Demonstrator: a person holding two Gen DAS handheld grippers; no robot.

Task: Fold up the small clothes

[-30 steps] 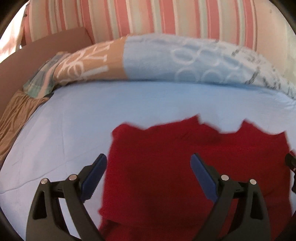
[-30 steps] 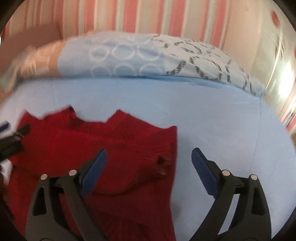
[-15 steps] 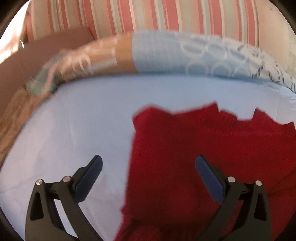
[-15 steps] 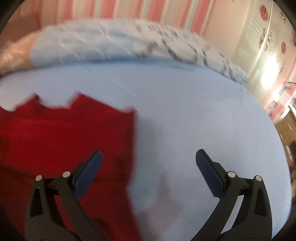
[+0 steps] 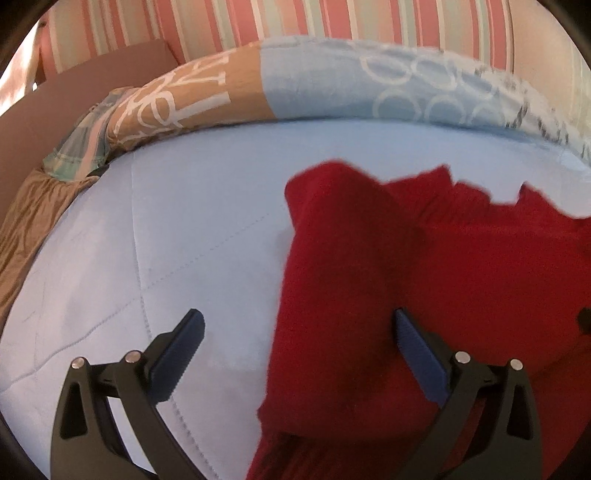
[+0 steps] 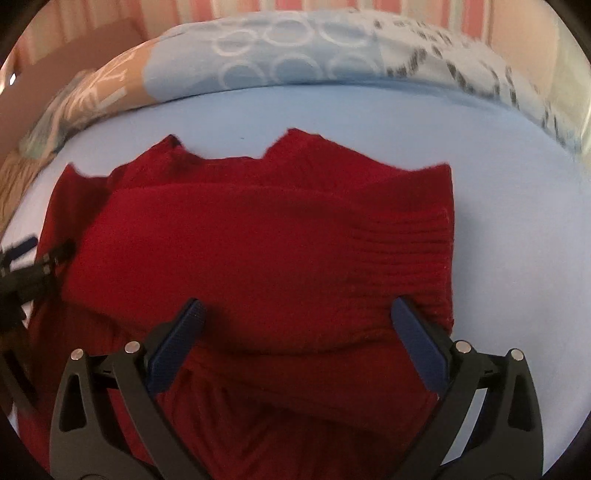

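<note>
Pale blue bedsheet (image 5: 177, 236) carries a red knit sweater (image 6: 258, 251) — patterned pillows (image 5: 369, 88) behind. Both grippers tilt downward over it, left gripper (image 5: 295, 332) and right gripper (image 6: 295, 321) spread wide, gripping nothing.

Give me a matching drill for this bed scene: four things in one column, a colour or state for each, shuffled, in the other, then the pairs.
Things:
1. sweater
2. bedsheet
3. wall
4. left gripper

Colour or state:
A. pink and pale stripes
B. jaws wide open
C. red knit, sleeve folded across the body
D. plain light blue

Pairs: 1-C, 2-D, 3-A, 4-B
</note>
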